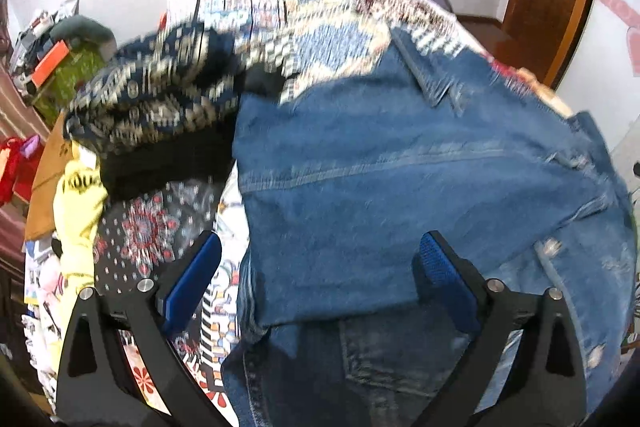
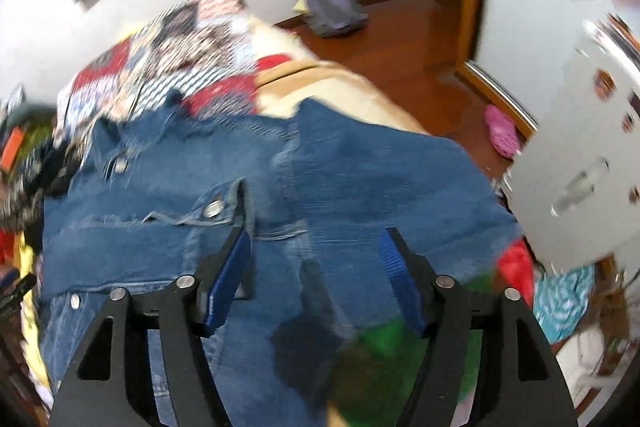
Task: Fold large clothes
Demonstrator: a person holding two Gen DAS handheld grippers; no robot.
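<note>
Denim jacket (image 1: 400, 187) (hem nearest) lies beneath left gripper (image 1: 320, 267) and right gripper (image 2: 316, 275), both spread, empty.

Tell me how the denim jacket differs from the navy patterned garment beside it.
The denim jacket is plain mid-blue with stitched seams and metal snaps; the navy garment carries a cream woven-looking pattern. The jacket lies spread fairly flat across the bed, directly ahead of the open left claw; the navy garment sits bunched in a heap to the jacket's left. Both rest on the patterned bedcover.
</note>
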